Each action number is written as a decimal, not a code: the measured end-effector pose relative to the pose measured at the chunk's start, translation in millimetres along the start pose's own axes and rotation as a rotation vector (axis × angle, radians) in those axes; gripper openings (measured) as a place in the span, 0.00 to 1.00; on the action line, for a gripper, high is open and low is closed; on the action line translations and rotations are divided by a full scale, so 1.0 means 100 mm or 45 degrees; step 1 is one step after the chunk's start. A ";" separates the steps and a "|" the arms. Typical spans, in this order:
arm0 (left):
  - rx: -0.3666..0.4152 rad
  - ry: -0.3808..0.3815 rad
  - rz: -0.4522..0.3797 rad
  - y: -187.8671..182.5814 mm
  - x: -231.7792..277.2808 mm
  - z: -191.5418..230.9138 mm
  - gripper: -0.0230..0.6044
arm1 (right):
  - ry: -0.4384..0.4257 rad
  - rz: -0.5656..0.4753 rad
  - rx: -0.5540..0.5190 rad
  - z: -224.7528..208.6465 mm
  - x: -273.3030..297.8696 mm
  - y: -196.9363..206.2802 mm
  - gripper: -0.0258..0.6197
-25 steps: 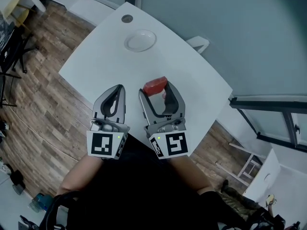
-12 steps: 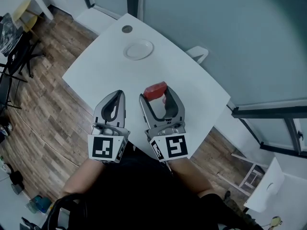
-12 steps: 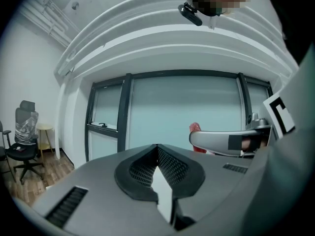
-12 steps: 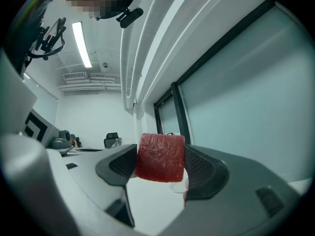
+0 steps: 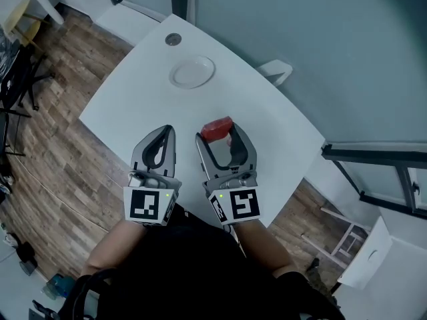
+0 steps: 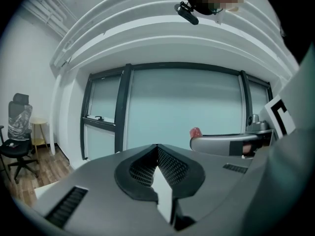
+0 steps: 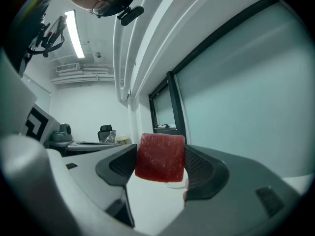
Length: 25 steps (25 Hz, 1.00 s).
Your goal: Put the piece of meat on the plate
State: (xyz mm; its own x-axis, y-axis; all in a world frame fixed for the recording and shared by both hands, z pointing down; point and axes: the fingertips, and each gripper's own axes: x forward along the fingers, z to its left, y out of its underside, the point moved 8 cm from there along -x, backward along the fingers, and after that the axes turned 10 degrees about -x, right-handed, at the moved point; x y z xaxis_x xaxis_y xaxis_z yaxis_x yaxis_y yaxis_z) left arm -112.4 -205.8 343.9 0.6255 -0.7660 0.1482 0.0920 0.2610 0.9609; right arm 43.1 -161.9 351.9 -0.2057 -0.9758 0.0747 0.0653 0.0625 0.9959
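Note:
A red block of meat (image 5: 217, 129) (image 7: 160, 157) is clamped between the jaws of my right gripper (image 5: 219, 133) (image 7: 162, 163), held above the white table (image 5: 133, 105). The white plate (image 5: 192, 73) lies empty on the table, farther away and a little to the left of the meat. To the left of the right one, my left gripper (image 5: 163, 133) (image 6: 158, 167) is shut with nothing in it. In the left gripper view the right gripper's jaw and a bit of the meat (image 6: 195, 131) show at the right.
A small round grommet (image 5: 173, 39) sits in the table beyond the plate. Wooden floor lies to the left of the table, with an office chair (image 6: 17, 146) there. A glass wall runs along the table's far right side.
Both grippers stay close together with the meat held. The view has shifted slightly, and the plate stays where it was on the table.

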 end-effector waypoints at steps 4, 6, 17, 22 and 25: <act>-0.016 0.025 0.062 0.08 0.19 0.22 0.04 | 0.008 0.064 -0.002 0.03 0.27 0.13 0.50; -0.022 0.037 0.074 0.08 0.30 0.32 0.04 | 0.011 0.087 0.000 0.03 0.43 0.17 0.50; -0.025 0.082 0.135 0.24 0.97 0.81 0.03 | 0.067 0.225 0.051 -0.12 1.22 0.51 0.50; -0.030 0.078 0.174 0.36 1.26 0.98 0.04 | 0.067 0.292 0.045 -0.23 1.54 0.70 0.50; -0.031 0.089 0.196 0.44 1.41 1.07 0.03 | 0.065 0.336 0.046 -0.27 1.73 0.83 0.50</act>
State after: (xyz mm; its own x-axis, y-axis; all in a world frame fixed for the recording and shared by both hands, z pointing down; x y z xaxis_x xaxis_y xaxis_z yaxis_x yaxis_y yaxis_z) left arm -102.8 -365.4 431.8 0.6862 -0.6732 0.2756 0.0093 0.3870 0.9220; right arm 39.3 -330.9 445.9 -0.1365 -0.9339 0.3305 0.0753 0.3229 0.9434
